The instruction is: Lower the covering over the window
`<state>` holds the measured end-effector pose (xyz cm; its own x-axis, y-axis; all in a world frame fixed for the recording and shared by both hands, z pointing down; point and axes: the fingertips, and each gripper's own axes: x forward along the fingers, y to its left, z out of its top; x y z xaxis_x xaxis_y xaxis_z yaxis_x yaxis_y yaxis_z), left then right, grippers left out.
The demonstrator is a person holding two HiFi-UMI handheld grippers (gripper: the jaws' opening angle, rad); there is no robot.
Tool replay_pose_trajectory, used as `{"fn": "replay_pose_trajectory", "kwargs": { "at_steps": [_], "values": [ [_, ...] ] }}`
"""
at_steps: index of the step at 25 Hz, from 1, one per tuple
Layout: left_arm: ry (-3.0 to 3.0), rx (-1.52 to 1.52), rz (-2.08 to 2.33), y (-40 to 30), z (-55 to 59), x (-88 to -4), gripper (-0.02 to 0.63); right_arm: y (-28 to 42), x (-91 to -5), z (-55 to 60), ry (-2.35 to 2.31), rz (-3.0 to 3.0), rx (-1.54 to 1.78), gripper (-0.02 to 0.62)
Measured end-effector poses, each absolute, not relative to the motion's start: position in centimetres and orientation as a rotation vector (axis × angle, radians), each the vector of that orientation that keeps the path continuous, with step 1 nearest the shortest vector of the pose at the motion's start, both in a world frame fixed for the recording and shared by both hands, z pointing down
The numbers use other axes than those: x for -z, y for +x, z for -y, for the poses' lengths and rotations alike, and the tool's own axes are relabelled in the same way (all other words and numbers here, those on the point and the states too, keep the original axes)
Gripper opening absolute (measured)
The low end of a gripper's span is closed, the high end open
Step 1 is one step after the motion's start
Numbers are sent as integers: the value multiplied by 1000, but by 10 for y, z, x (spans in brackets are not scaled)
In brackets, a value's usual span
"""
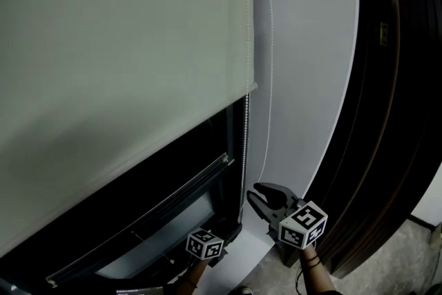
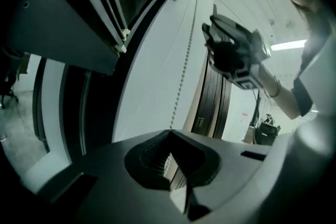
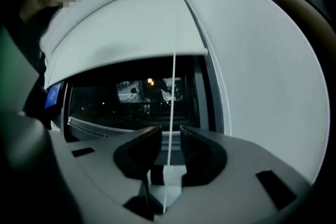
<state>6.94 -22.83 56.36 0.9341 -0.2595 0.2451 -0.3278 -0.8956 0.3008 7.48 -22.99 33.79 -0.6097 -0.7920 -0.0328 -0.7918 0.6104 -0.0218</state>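
Observation:
A pale roller blind (image 1: 124, 45) covers the upper part of a dark window (image 1: 179, 217); its bottom edge hangs partway down. Two strands of white bead chain (image 1: 268, 79) drop along the blind's right side. In the left gripper view my left gripper (image 2: 170, 157) is shut on the bead chain (image 2: 181, 86), which runs down into its jaws. Only its marker cube (image 1: 205, 244) shows in the head view. My right gripper (image 1: 253, 190) is higher and to the right. Its jaws stand open around a chain strand (image 3: 172, 92) without pressing it.
A white wall strip (image 1: 311, 65) borders the window on the right, with dark curved wooden panels (image 1: 387, 114) beyond it. A white sill (image 1: 255, 245) lies below the grippers. Grey floor (image 1: 414, 252) shows at the lower right. City lights show through the glass (image 3: 136, 97).

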Motion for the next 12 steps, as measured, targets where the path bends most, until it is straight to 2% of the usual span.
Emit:
{"fn": "replay_pose_trajectory", "kwargs": {
  "at_steps": [7,8,9,12],
  "values": [
    [2745,-282,385,78,221,-564,2,69,-262,261,-1327,-2699,-142,91],
    [2741,-276,394,76,222,-565,2,70,-260,263,-1324,-2680,-133,79],
    [2737,-272,404,74,223,-566,2,69,-259,263,-1315,-2665,-119,24],
    [2738,-268,418,69,228,-565,2,64,-259,263,-1259,-2643,-56,14]
  ]
}}
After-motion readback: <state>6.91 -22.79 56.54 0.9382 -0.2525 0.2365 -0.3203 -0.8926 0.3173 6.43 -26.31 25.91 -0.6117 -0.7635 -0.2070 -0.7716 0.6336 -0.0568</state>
